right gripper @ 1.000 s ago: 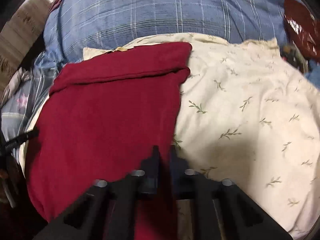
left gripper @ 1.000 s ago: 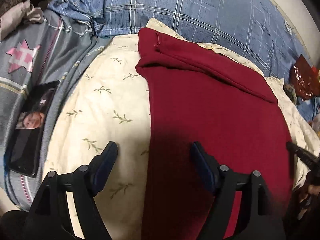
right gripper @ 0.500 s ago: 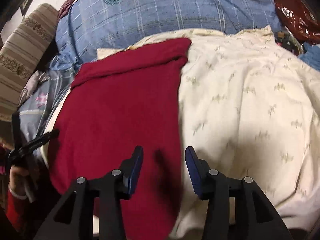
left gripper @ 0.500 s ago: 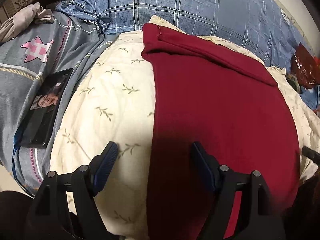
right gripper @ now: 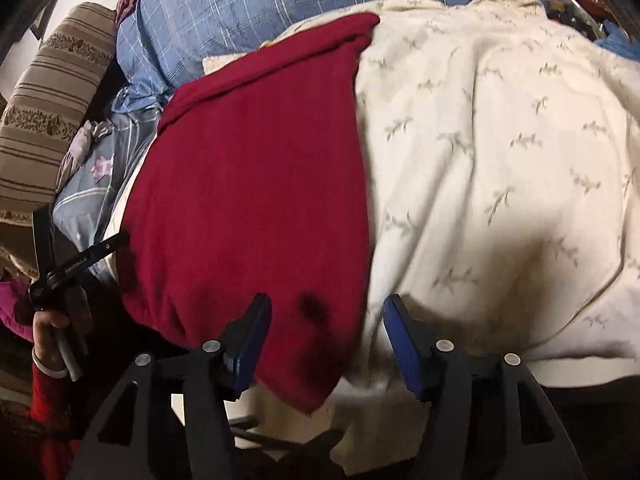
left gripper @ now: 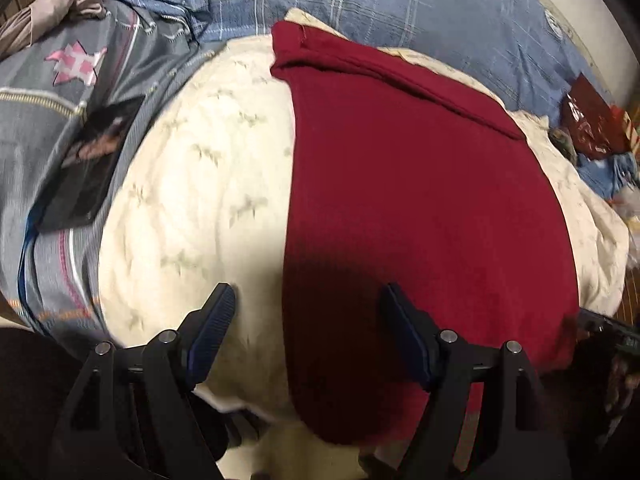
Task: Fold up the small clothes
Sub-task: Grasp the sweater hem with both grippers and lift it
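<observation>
Above: red garment (left gripper: 420, 184) lying flat on the cream blanket (right gripper: 500, 160).
Left gripper (left gripper: 308, 320) spread and empty over the garment's left edge; right gripper (right gripper: 326, 320) opening over its near right edge, pads clear.

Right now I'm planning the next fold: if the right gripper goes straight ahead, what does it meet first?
Probably the red garment's near right edge, where it meets the cream leaf-print cover. The opening right gripper holds nothing; depth is unclear.
</observation>
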Demonstrator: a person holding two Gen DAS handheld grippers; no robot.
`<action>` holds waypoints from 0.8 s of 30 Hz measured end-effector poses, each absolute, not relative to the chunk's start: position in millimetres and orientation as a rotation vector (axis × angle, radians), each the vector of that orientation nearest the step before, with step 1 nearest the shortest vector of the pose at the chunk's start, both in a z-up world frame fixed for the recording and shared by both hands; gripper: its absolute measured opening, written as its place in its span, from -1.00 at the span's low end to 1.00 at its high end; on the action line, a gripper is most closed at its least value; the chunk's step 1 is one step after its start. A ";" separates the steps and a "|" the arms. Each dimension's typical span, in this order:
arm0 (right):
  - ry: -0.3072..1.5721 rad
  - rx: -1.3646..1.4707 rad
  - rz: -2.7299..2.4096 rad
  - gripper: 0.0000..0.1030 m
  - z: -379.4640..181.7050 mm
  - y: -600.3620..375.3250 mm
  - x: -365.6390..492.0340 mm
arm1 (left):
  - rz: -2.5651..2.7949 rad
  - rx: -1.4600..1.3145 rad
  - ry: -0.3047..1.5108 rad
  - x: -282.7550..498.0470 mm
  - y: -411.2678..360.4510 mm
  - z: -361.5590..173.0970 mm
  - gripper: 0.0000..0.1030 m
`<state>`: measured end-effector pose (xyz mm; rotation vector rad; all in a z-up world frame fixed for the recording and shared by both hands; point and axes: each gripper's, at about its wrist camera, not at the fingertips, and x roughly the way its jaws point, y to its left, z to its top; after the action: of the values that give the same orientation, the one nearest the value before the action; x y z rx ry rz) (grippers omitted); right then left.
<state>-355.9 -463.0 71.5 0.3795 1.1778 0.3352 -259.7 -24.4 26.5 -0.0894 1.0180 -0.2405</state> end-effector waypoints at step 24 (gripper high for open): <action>1.315 0.378 0.484 -0.46 56.2 -435.3 -348.2 | -0.331 -0.054 1.119 -288.5 -40.0 12.0 0.47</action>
<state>-348.2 -435.3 56.2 0.3779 1.3147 0.4839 -288.5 -40.0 12.0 -0.0545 1.1190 -0.3312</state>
